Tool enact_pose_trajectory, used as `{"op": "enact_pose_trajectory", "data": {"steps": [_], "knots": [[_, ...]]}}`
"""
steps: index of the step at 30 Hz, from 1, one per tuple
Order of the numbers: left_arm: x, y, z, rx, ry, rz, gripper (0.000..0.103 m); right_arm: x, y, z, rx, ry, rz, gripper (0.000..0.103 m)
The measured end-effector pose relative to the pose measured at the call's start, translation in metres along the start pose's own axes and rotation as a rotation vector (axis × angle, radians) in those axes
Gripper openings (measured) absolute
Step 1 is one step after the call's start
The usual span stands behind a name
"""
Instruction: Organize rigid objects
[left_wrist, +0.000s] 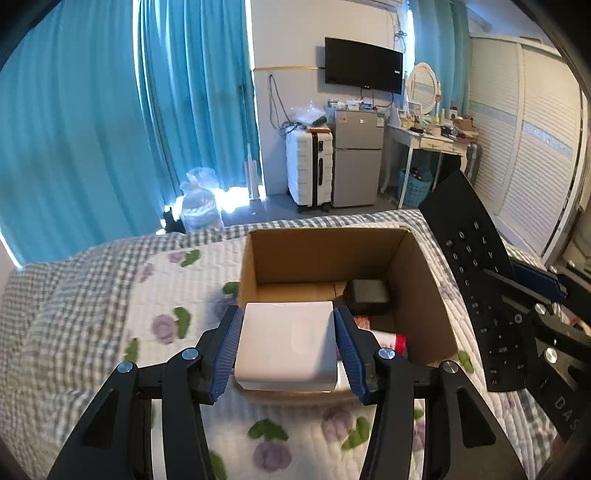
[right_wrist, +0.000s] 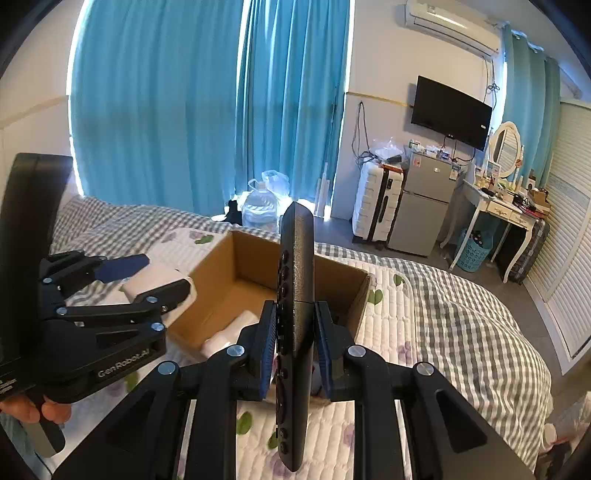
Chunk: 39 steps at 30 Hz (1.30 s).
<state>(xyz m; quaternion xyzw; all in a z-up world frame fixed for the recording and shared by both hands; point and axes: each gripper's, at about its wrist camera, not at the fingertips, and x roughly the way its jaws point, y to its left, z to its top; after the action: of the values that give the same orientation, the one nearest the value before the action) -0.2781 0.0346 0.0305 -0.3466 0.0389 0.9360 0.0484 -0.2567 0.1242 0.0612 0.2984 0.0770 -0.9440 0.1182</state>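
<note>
Blue fingers (left_wrist: 229, 354) of the left gripper (left_wrist: 286, 350) are pinched on a white box (left_wrist: 286, 343), held over the near edge of the cardboard box (left_wrist: 417, 295). A black remote (right_wrist: 295, 325) is clamped upright by the right gripper (right_wrist: 295, 350), at three o'clock of the carton. Lowering and release are judged next. A black case (left_wrist: 367, 295) inside is shown only by the left view.

Two close claw-mounted fisheyes facing across the bed, probably sharing the cardboard box (left_wrist: 325, 254).

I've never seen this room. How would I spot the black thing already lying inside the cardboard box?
On the flowered quilt stands an open cardboard box. Look down into its far right corner: there lies a small black case with rounded corners. Its neighbours in the box are white and red, and the white box is held in the left gripper's fingers.
</note>
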Motion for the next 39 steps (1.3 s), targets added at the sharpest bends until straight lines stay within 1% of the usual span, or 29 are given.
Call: {"op": "enact_pose_trajectory", "data": {"steps": [5,11,16,17,18,19,20,22,24,28,35,37,39], "knots": [[0.043,-0.007,0.003,0.003,0.032,-0.002,0.052,0.037,-0.014,-0.004,0.009,0.027,0.001,0.02],[0.08,-0.008,-0.002,0.021,0.065,0.011,0.052,0.074,-0.029,-0.014,0.045,0.054,0.024,0.02],[0.1,-0.011,-0.009,0.028,0.102,0.023,0.052,0.093,-0.039,-0.02,0.058,0.076,0.037,0.019],[0.102,-0.014,-0.01,0.04,0.091,0.033,0.052,0.095,-0.041,-0.021,0.063,0.081,0.041,0.019],[0.102,-0.016,-0.01,0.05,0.077,0.042,0.052,0.096,-0.042,-0.022,0.069,0.083,0.045,0.019],[0.1,-0.018,-0.01,0.062,0.061,0.051,0.055,0.097,-0.043,-0.023,0.074,0.087,0.05,0.019],[0.098,-0.02,-0.01,0.07,0.05,0.057,0.064,0.096,-0.042,-0.023,0.077,0.089,0.053,0.019],[0.093,-0.022,-0.01,0.074,0.045,0.057,0.076,0.097,-0.042,-0.024,0.081,0.091,0.057,0.019],[0.083,-0.022,-0.01,0.08,0.026,0.055,0.076,0.094,-0.039,-0.023,0.075,0.09,0.06,0.019],[0.068,-0.012,-0.009,0.065,0.016,0.055,0.076,0.099,-0.034,-0.02,0.06,0.095,0.078,0.019],[0.049,0.017,-0.009,0.019,-0.022,0.055,0.076,0.137,-0.021,-0.007,0.011,0.106,0.154,0.019],[0.045,0.022,-0.011,0.009,-0.029,0.061,0.076,0.149,-0.016,-0.006,0.012,0.107,0.165,0.019],[0.041,0.026,-0.013,0.012,-0.036,0.065,0.076,0.151,-0.014,-0.008,0.034,0.12,0.162,0.019]]}}
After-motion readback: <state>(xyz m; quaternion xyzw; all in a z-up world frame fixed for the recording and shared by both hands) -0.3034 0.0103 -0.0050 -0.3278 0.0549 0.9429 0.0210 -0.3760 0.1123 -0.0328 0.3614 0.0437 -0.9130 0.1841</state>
